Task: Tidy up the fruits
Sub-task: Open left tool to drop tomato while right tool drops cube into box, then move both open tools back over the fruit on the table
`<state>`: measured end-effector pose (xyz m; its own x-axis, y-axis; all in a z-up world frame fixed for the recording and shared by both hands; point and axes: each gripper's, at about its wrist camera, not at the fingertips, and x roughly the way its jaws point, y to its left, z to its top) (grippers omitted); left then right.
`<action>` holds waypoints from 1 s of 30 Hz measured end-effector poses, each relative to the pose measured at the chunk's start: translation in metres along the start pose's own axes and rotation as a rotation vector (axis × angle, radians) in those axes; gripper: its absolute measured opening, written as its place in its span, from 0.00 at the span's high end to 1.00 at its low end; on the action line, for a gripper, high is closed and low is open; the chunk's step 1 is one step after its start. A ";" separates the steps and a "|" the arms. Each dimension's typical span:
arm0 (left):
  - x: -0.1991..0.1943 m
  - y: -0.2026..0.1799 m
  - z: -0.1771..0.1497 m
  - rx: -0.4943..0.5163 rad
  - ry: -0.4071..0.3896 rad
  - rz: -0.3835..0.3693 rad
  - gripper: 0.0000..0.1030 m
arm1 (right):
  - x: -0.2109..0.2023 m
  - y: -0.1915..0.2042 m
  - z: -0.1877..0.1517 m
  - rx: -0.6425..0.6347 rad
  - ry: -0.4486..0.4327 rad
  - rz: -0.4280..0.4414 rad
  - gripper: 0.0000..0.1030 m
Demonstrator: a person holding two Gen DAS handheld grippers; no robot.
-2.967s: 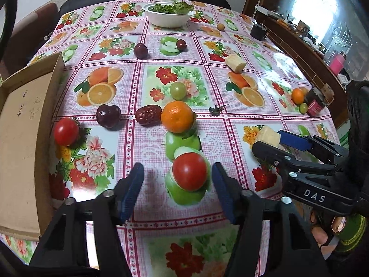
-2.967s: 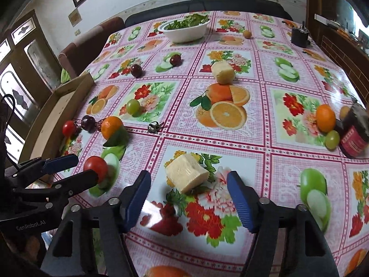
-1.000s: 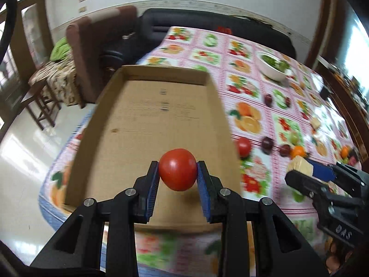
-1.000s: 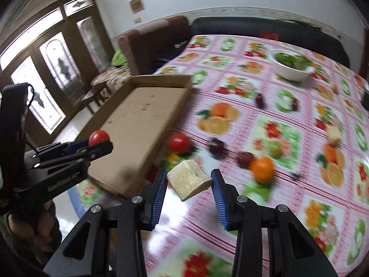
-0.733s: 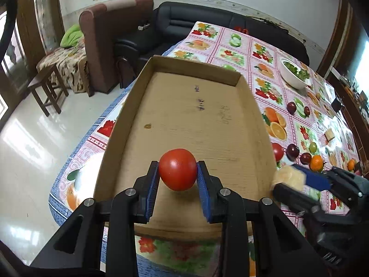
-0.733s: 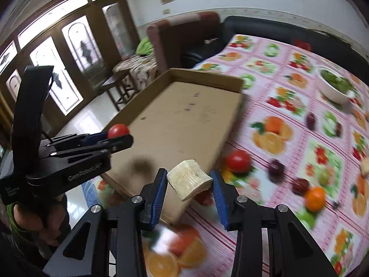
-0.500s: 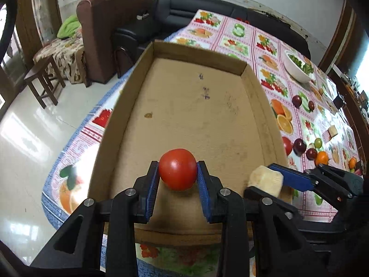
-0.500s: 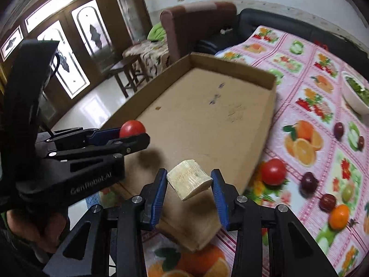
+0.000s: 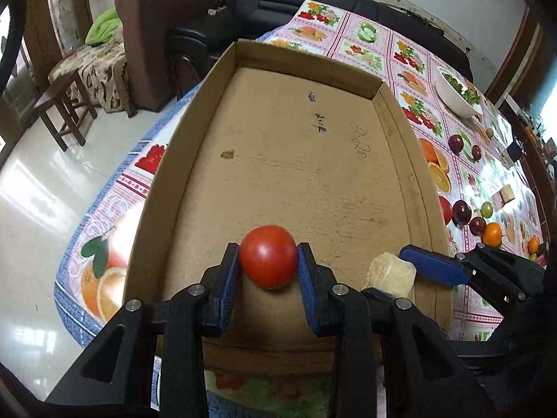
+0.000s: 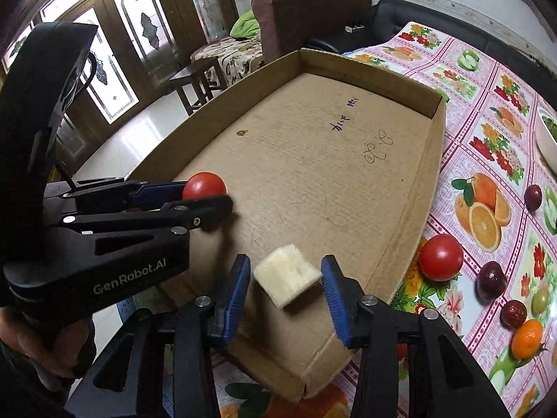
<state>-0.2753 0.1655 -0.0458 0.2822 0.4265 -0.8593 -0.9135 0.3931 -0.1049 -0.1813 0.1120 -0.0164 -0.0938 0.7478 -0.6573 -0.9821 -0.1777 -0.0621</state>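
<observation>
My left gripper (image 9: 268,271) is shut on a red tomato (image 9: 268,256) and holds it over the near end of the shallow cardboard box (image 9: 278,160); the tomato also shows in the right wrist view (image 10: 203,186). My right gripper (image 10: 285,287) is over the same end of the box (image 10: 313,181). A pale yellow fruit chunk (image 10: 286,280) sits between its fingers, which stand slightly apart from it. The chunk also shows in the left wrist view (image 9: 391,275).
On the fruit-print tablecloth (image 10: 487,139) right of the box lie a second tomato (image 10: 440,257), dark plums (image 10: 491,280), a green fruit (image 10: 540,300), an orange (image 10: 526,338). A white salad bowl (image 9: 456,95) stands far back. Armchair (image 9: 163,31) and stool beyond the table's left edge.
Both grippers carried their loads from the table to over the box and lowered. The right gripper's fingers have widened around the fruit chunk, which now rests lower in the box.
</observation>
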 end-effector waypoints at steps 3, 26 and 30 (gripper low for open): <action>-0.010 -0.003 -0.001 0.001 -0.030 0.000 0.61 | -0.006 0.000 -0.003 -0.001 -0.013 -0.010 0.42; -0.046 -0.054 -0.005 0.053 -0.077 -0.052 0.60 | -0.095 -0.062 -0.057 0.184 -0.167 -0.044 0.42; -0.047 -0.077 -0.013 0.072 -0.067 -0.106 0.57 | -0.111 -0.091 -0.082 0.268 -0.187 -0.071 0.41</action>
<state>-0.2221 0.1050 -0.0035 0.3973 0.4323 -0.8095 -0.8548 0.4951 -0.1552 -0.0679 -0.0070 0.0009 -0.0279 0.8612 -0.5075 -0.9929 0.0349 0.1138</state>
